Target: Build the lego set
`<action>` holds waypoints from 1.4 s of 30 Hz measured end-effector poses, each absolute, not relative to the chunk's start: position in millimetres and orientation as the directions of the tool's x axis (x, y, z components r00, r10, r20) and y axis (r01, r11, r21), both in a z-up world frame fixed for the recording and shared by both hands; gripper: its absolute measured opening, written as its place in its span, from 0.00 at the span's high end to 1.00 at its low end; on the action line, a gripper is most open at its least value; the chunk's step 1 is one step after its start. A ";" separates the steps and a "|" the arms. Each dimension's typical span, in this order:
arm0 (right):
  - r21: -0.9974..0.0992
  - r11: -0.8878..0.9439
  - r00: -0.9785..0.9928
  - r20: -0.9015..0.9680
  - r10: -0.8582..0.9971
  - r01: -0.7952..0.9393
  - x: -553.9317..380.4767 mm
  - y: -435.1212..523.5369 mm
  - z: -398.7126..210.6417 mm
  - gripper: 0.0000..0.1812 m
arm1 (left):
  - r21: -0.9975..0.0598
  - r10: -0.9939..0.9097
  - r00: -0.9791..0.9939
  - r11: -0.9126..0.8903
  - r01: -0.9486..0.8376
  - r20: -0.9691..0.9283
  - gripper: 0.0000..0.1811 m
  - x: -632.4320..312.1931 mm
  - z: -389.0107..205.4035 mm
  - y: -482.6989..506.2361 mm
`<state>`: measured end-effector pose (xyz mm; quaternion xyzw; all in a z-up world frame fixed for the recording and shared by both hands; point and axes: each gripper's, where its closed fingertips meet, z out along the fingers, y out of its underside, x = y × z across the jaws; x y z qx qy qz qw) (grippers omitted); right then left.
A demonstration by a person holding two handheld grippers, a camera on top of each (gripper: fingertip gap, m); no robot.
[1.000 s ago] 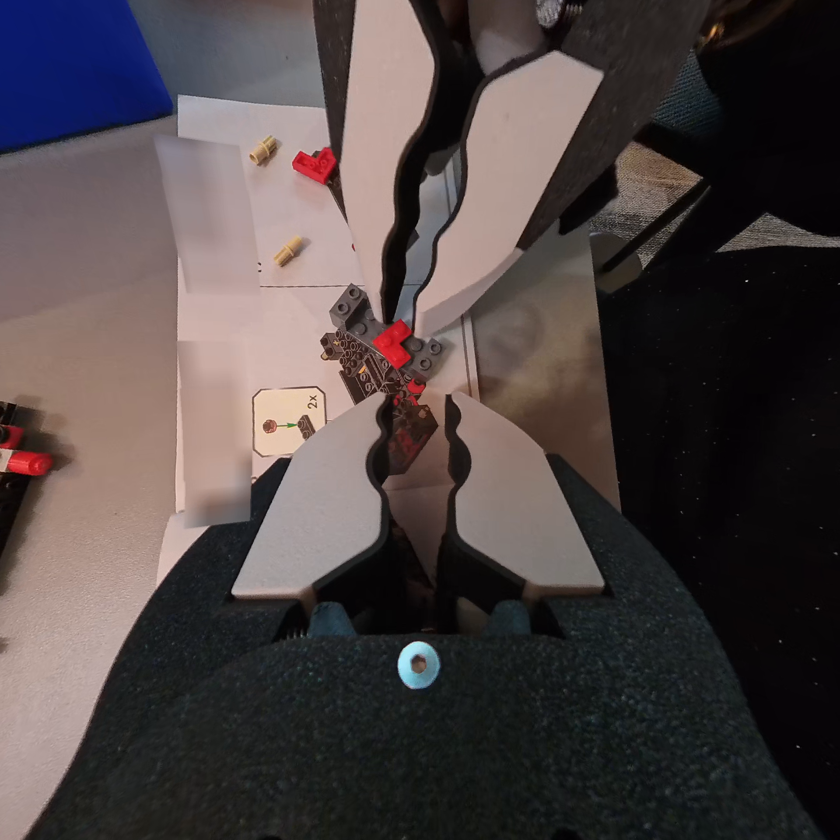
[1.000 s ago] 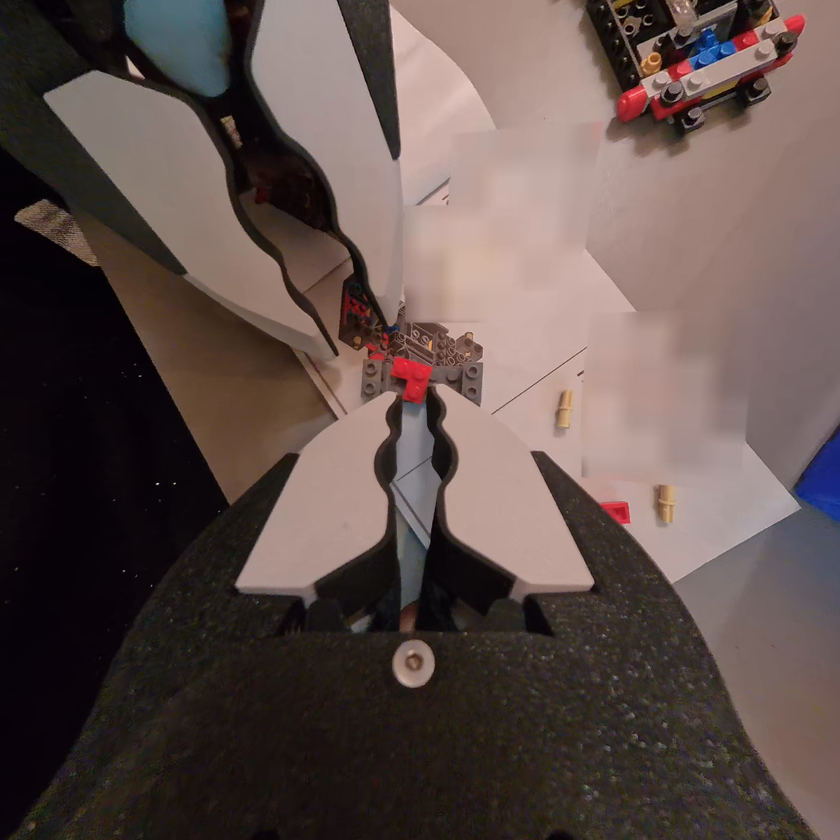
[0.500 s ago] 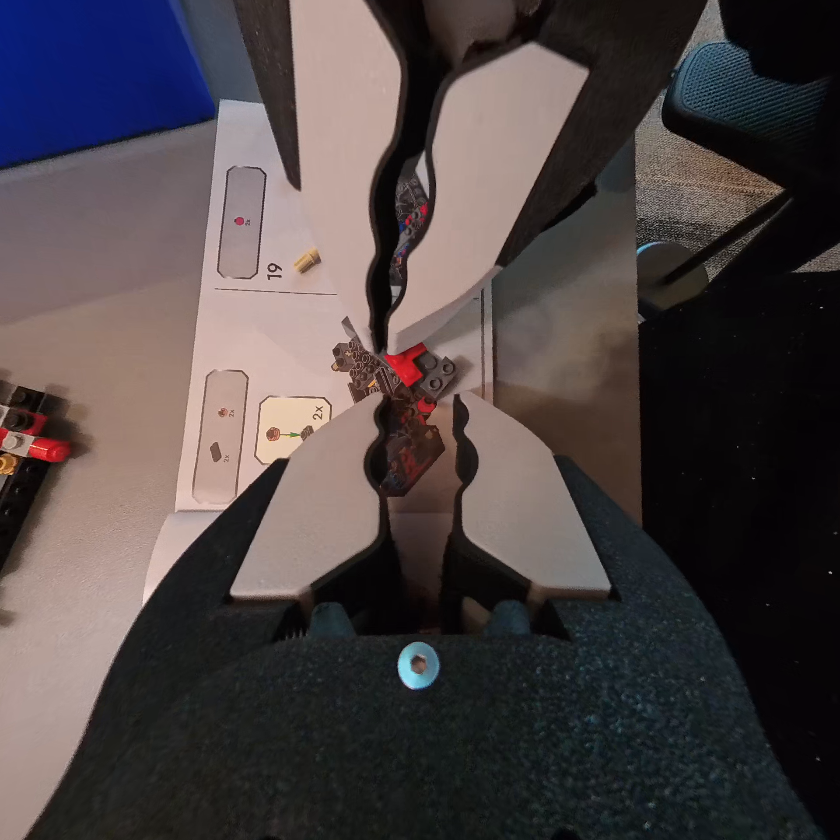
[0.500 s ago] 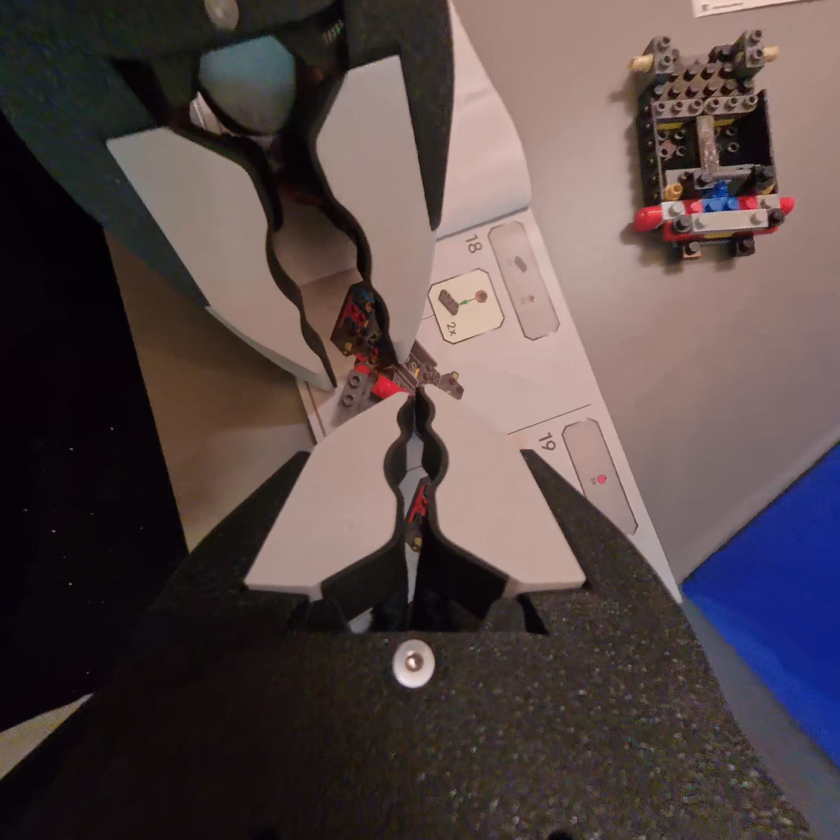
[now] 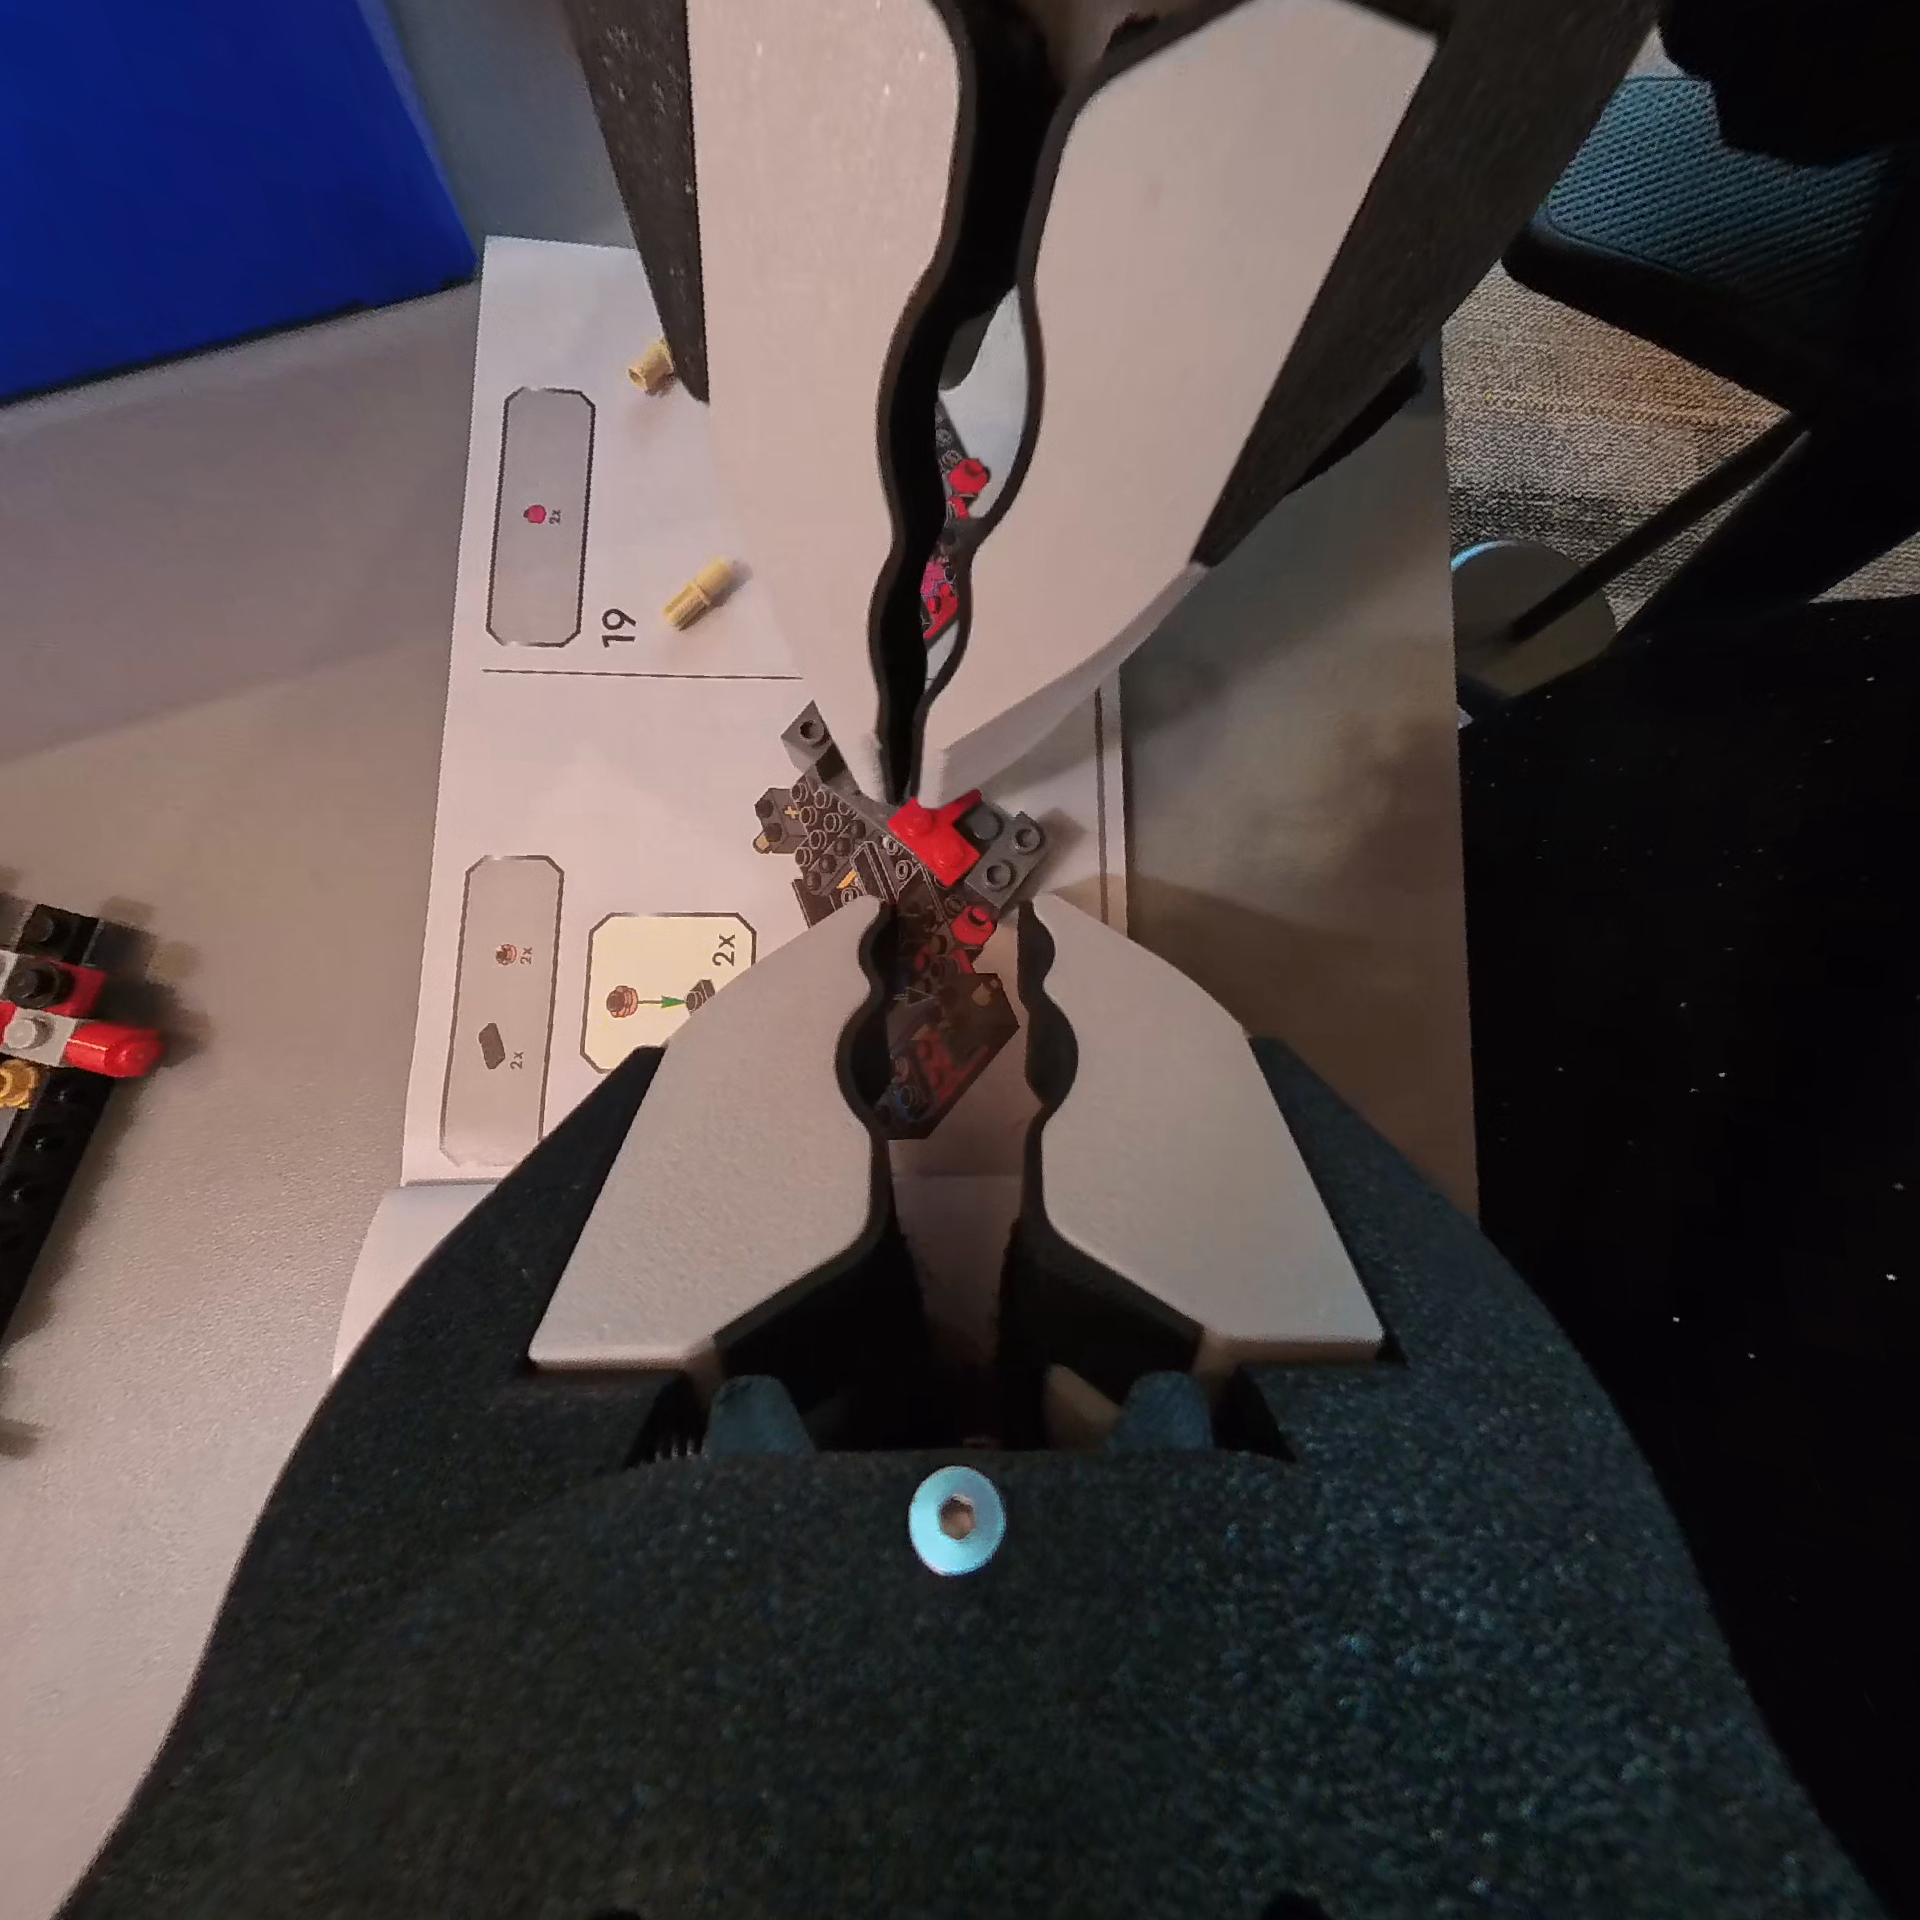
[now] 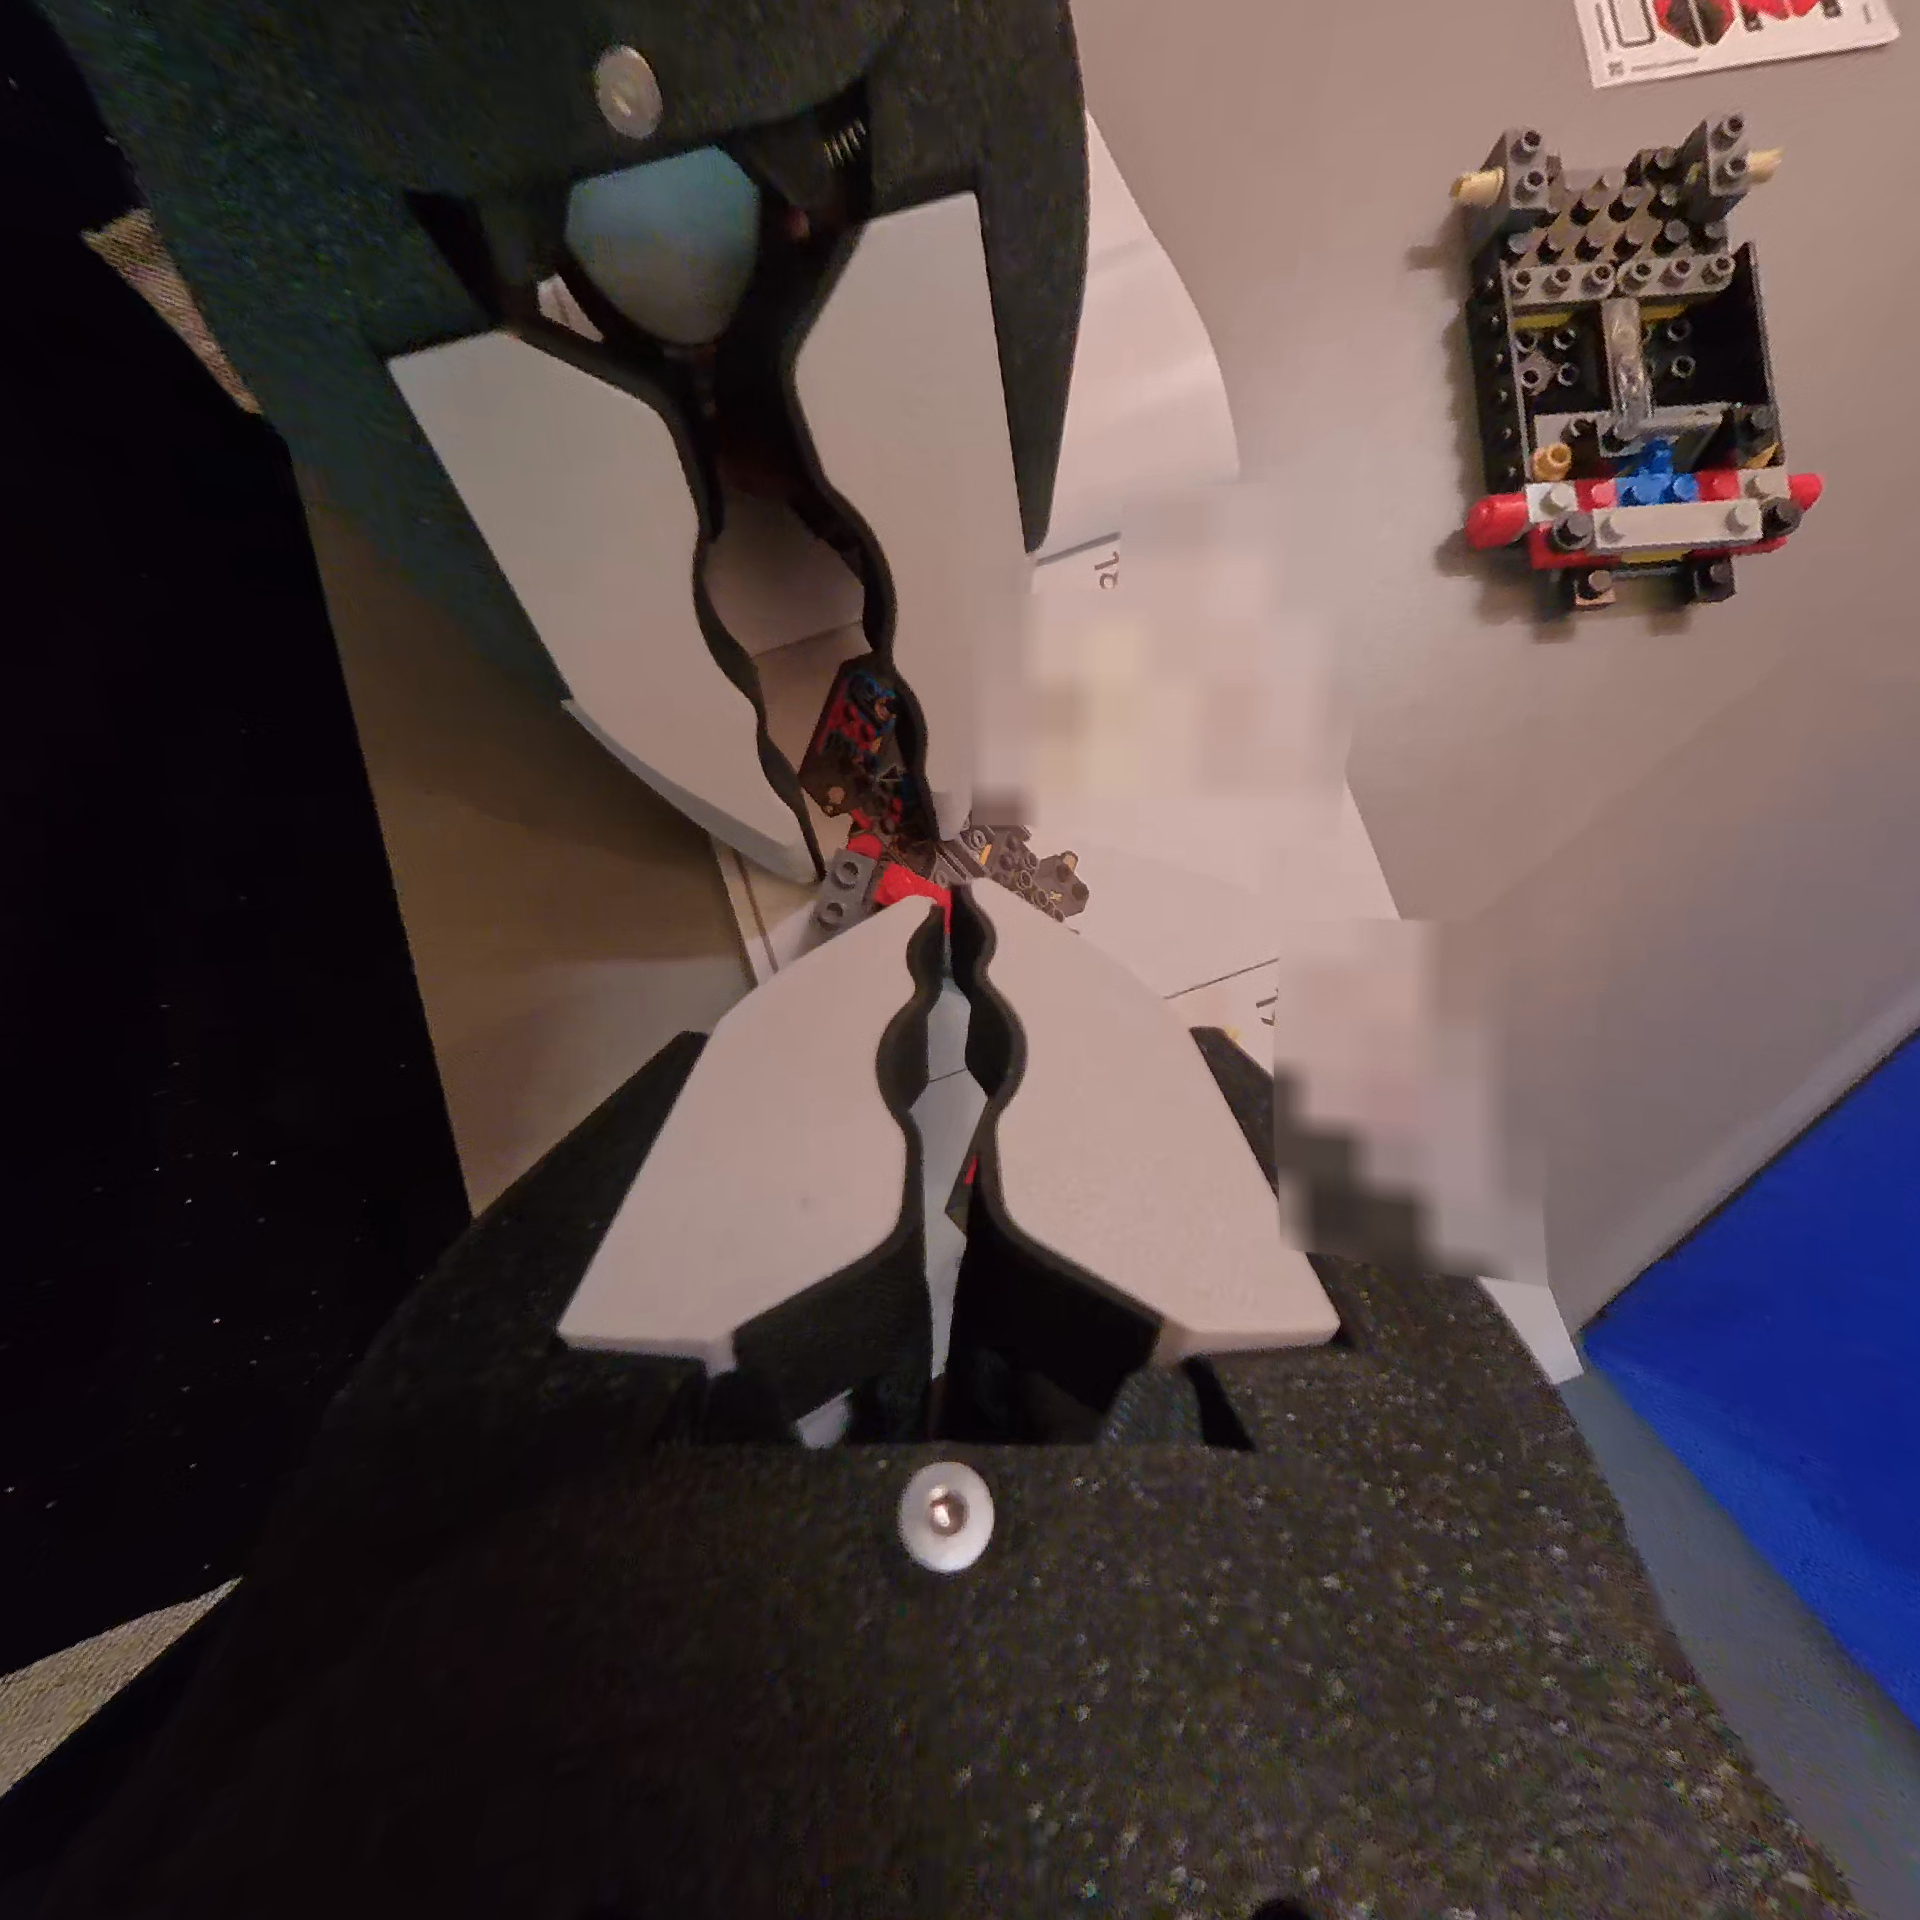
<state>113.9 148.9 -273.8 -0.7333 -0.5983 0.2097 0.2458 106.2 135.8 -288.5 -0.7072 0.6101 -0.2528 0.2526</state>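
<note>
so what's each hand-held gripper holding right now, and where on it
Left hand-held gripper grips the dark grey lego sub-assembly at its near end. Right hand-held gripper, jaws nearly shut, pinches the red corner plate on top.

Grey table (image 5: 208, 727), blue panel (image 5: 187, 156), office chair (image 5: 1714, 239), carpet (image 5: 1558, 416)

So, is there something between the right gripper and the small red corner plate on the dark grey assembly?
Nothing visible: the right gripper has its tips directly at the small red corner plate atop the dark grey assembly. The left gripper comes from the opposite side.
</note>
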 end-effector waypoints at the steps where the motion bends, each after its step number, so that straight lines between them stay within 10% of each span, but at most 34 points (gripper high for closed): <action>1: -0.611 -0.161 0.189 -0.019 0.982 0.775 113.3 148.3 -273.9 0.99 | -0.666 -0.991 0.126 -0.124 -0.735 0.046 0.88 106.2 -288.5 135.8; 30: -0.537 -0.019 0.052 0.047 0.998 0.844 116.1 141.3 -284.6 0.99 | -0.675 -0.995 0.097 -0.083 -0.733 0.017 0.93 108.1 -289.4 133.9; 42: -0.686 -0.056 0.146 0.074 0.986 0.725 119.7 147.3 -259.2 0.90 | -0.684 -0.993 0.116 -0.078 -0.725 -0.009 0.92 104.1 -282.0 132.2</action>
